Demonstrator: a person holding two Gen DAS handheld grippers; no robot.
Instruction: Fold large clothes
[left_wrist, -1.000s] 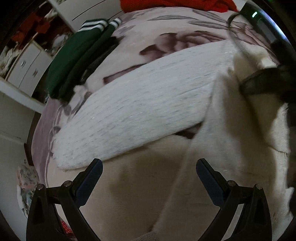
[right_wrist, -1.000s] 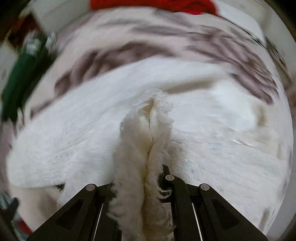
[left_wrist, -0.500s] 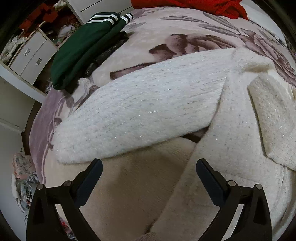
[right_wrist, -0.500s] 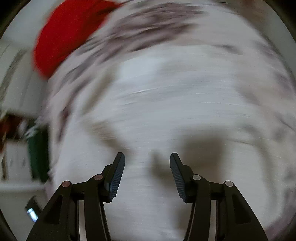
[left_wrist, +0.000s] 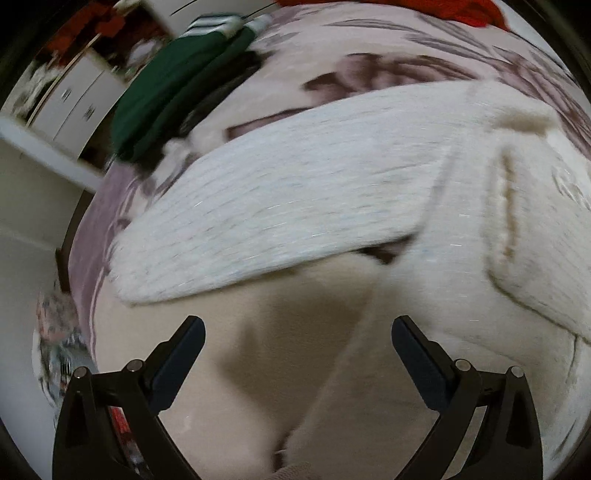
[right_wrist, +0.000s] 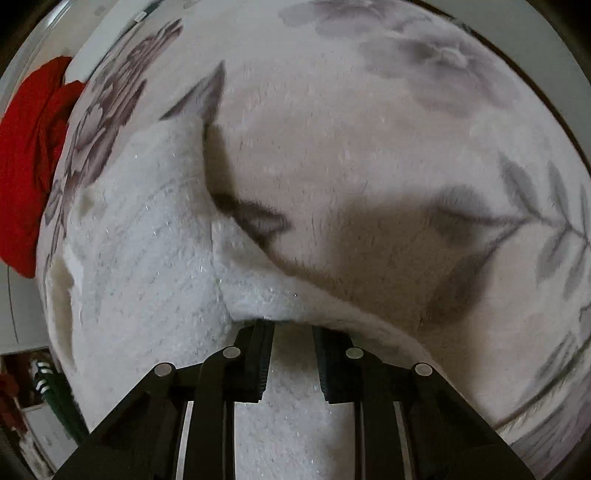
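Legible text, labels, brands, numbers, signs: none in either view. Clothes, blanket and furniture carry no readable marking.

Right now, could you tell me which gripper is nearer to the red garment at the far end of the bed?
I cannot tell. The left gripper sees the red garment far ahead at the top; the right gripper, jaws closing over the white sweater, sees it far to the left.

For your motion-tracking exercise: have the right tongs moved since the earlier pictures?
Yes. The right tongs have swung across the white sweater; the red garment, earlier at the view's top, now sits far left. The jaws are closing over the sweater's edge.
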